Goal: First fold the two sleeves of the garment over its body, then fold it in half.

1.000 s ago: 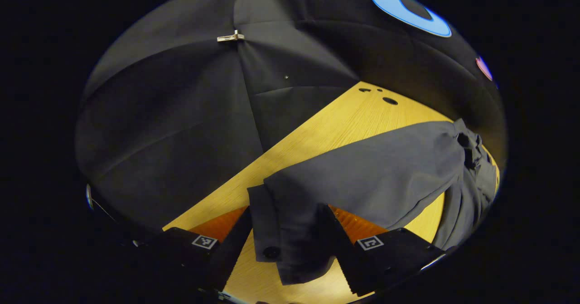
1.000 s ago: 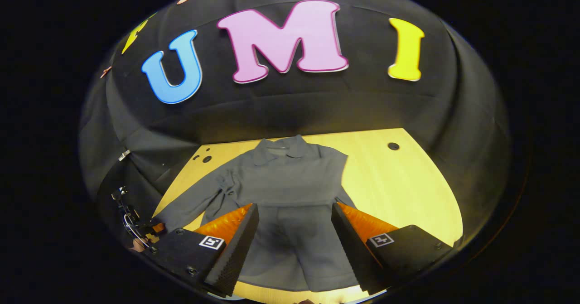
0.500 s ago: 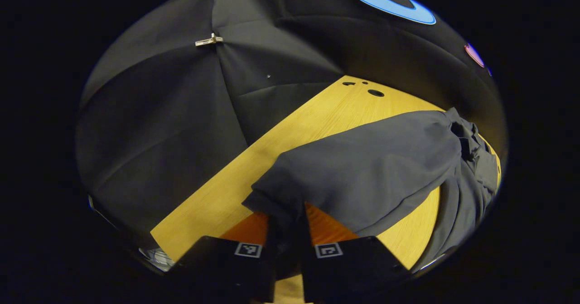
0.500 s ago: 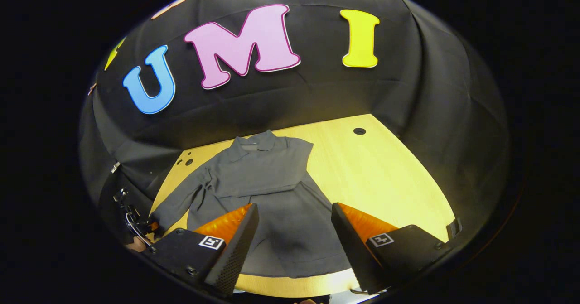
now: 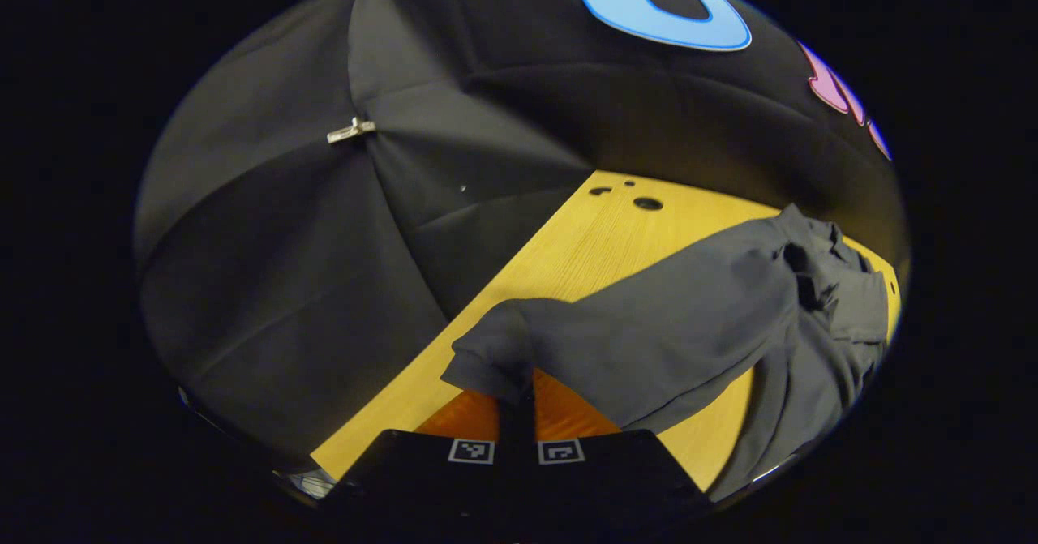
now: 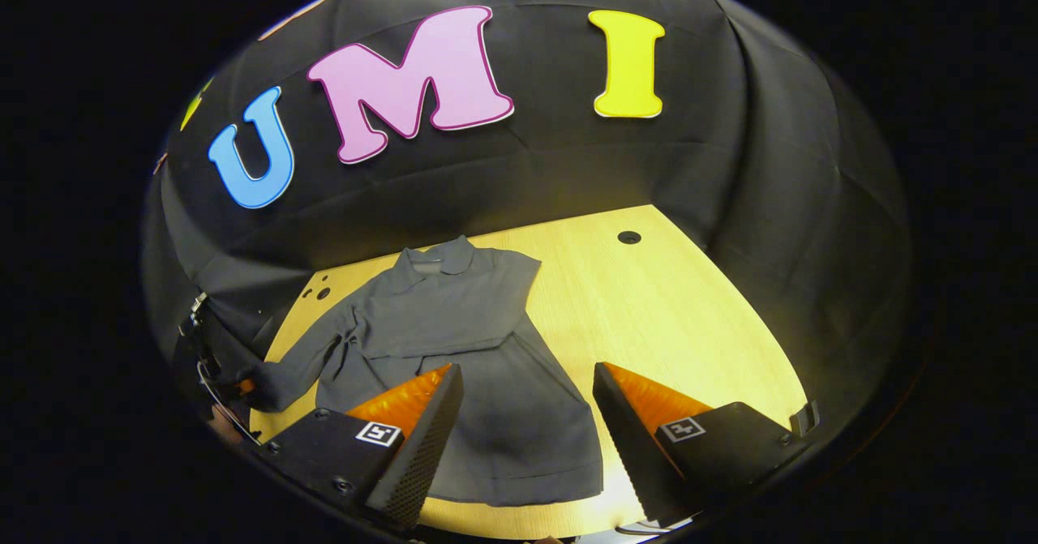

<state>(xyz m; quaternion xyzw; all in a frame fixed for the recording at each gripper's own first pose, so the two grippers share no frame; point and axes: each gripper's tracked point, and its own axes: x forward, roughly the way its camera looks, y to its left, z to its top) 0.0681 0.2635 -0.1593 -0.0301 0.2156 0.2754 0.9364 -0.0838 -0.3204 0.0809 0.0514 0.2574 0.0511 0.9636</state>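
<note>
A grey collared garment lies flat on the wooden table. One sleeve lies folded across its chest. The other sleeve stretches out to the side, its cuff raised off the table. My left gripper is shut on that cuff, and it shows at the left edge of the right gripper view too. My right gripper hangs open above the garment's hem with nothing between its fingers.
Black cloth walls close the booth on all sides. A metal clip pins the cloth at the corner. Small round holes mark the table's far corner, and another hole lies to the right of the garment.
My left gripper has closed on the sleeve cuff and lifted it off the table. My right gripper has drawn back and drifted right, staying open.
</note>
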